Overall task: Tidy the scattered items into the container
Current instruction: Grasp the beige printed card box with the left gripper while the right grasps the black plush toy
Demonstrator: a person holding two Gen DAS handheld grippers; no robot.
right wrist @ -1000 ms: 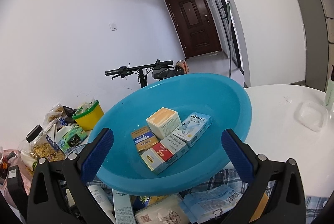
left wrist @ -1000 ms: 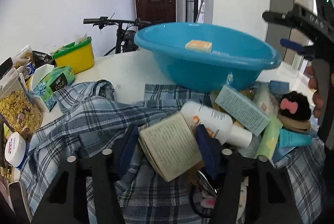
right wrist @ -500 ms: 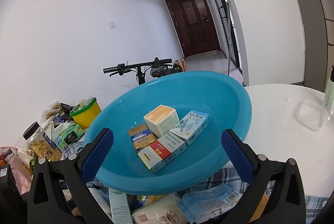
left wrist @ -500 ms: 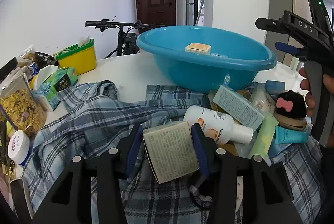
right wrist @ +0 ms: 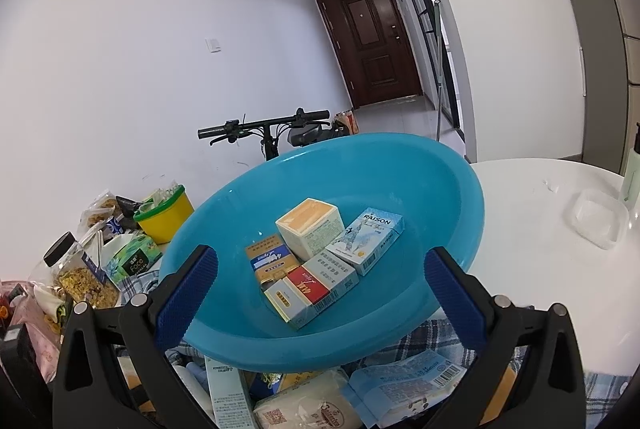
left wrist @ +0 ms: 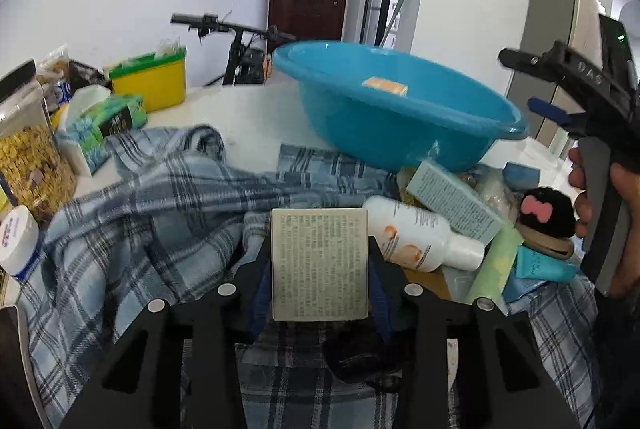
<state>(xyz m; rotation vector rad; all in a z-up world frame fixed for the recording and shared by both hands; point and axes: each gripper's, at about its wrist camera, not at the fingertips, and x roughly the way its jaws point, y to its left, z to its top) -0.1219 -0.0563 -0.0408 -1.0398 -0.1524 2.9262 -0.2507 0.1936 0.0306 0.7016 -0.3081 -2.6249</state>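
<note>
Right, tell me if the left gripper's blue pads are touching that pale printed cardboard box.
Touching. In the left wrist view both pads of the left gripper press flat against the sides of the pale printed cardboard box, with no gap visible.

Bright daylight, fisheye-warped edges, slight blur

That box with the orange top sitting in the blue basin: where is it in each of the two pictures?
Left wrist view: the orange-topped box peeks over the rim, upper centre, only its top showing.
Right wrist view: the same box sits mid-frame, among other cartons.
Shared landmark: the blue basin, with the bicycle handlebar behind.
</note>
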